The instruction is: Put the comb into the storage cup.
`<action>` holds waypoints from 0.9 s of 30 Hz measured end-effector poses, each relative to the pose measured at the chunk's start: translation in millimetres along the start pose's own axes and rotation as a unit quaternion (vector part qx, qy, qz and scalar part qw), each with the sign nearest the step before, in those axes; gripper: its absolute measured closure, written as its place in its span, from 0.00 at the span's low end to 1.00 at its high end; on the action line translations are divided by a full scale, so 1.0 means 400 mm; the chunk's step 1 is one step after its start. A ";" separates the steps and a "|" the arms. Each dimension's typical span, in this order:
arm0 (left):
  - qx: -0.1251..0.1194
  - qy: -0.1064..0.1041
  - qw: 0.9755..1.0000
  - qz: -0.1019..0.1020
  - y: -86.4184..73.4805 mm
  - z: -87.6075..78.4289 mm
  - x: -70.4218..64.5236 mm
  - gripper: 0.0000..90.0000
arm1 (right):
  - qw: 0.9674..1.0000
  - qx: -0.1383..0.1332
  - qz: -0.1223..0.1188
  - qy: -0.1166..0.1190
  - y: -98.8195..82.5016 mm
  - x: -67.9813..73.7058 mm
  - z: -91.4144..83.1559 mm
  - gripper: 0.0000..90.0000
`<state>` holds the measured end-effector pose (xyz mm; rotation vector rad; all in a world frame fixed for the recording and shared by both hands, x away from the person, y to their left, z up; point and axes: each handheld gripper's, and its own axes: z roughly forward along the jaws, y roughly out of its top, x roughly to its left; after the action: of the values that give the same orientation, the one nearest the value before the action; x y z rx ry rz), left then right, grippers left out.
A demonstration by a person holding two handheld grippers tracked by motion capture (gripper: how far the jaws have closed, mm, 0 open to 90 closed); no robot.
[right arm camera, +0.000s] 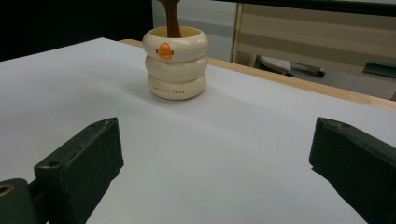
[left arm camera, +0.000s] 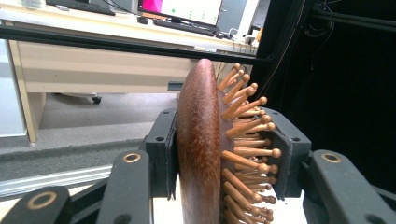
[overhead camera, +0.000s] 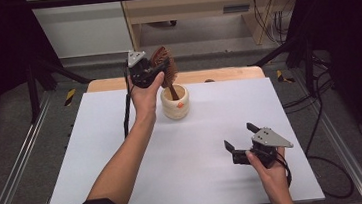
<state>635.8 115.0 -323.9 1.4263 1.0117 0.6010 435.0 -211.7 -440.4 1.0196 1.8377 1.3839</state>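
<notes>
A brown wooden hairbrush [overhead camera: 164,66] with wooden pins stands head-up, its handle down inside a cream ringed cup [overhead camera: 175,102] near the back of the white table. My left gripper [overhead camera: 158,70] is shut on the brush head [left arm camera: 201,149]: one pad lies against its smooth back, the other against the pins. In the right gripper view the cup [right arm camera: 175,63] bears a small orange mark and the brush handle [right arm camera: 172,16] rises out of it. My right gripper [overhead camera: 240,135] rests low at the front right, open and holding nothing, its jaws pointing toward the cup.
The white table top [overhead camera: 122,138] has a wooden strip [overhead camera: 226,73] along its back edge. Metal rails [overhead camera: 19,163] run along both sides, with cables [overhead camera: 322,133] on the floor at the right. A desk [left arm camera: 93,56] stands behind the table.
</notes>
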 end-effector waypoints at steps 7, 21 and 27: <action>0.004 0.001 1.000 -0.002 -0.011 0.002 0.005 0.57 | 1.000 0.000 0.000 -0.001 0.000 0.001 0.000 0.03; 0.006 0.001 1.000 -0.011 -0.020 0.005 0.011 0.57 | 1.000 0.000 -0.001 0.001 0.000 0.001 0.002 0.03; 0.004 -0.001 1.000 -0.018 -0.017 0.003 0.015 0.57 | 1.000 0.000 0.000 0.001 -0.001 0.001 0.004 0.03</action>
<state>638.0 118.8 -332.1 1.4118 1.0371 0.5697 436.0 -210.6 -441.0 1.0188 1.8396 1.3848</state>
